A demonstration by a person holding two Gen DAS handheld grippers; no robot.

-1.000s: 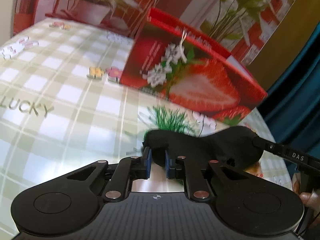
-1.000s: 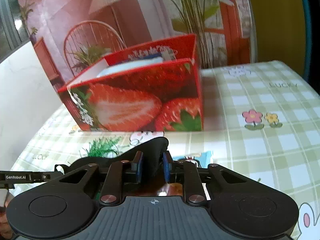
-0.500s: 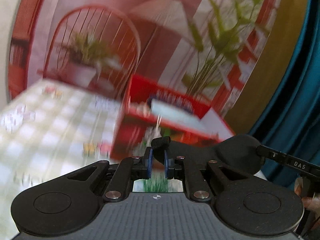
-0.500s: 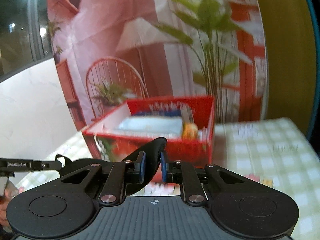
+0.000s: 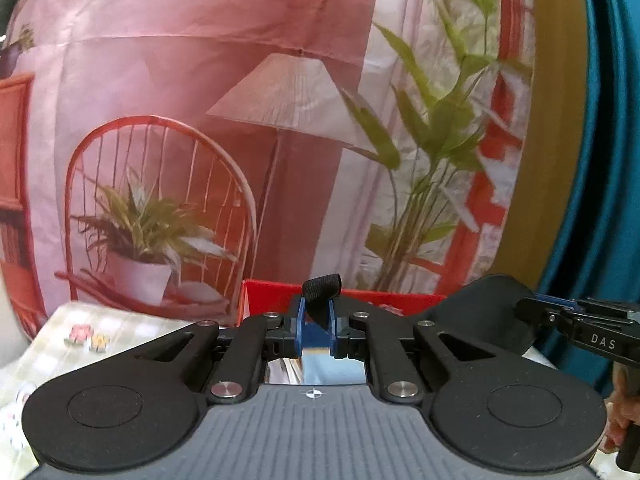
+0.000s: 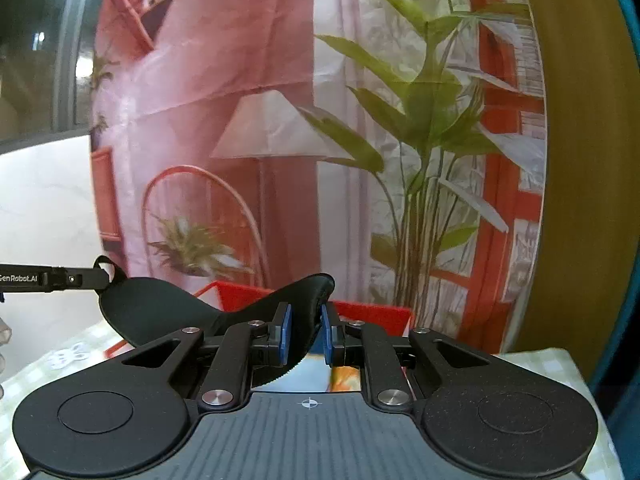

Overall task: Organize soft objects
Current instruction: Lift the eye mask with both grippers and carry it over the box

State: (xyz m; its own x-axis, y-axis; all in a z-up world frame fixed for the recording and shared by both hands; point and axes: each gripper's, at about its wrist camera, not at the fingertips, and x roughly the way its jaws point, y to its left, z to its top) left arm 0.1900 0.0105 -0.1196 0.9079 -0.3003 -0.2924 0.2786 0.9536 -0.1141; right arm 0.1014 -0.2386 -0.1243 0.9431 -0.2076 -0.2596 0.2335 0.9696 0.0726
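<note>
The red strawberry box (image 6: 372, 312) stood just ahead and below. The black eye mask (image 6: 160, 308) hung crosswise between both grippers, the right gripper (image 6: 306, 334) clamped on its edge, the left gripper (image 5: 318, 326) pinching its strap (image 5: 320, 290).

You're in a staged home set: a printed living-room backdrop (image 5: 248, 128) hangs behind your gingham-covered tabletop (image 5: 120, 332).
</note>
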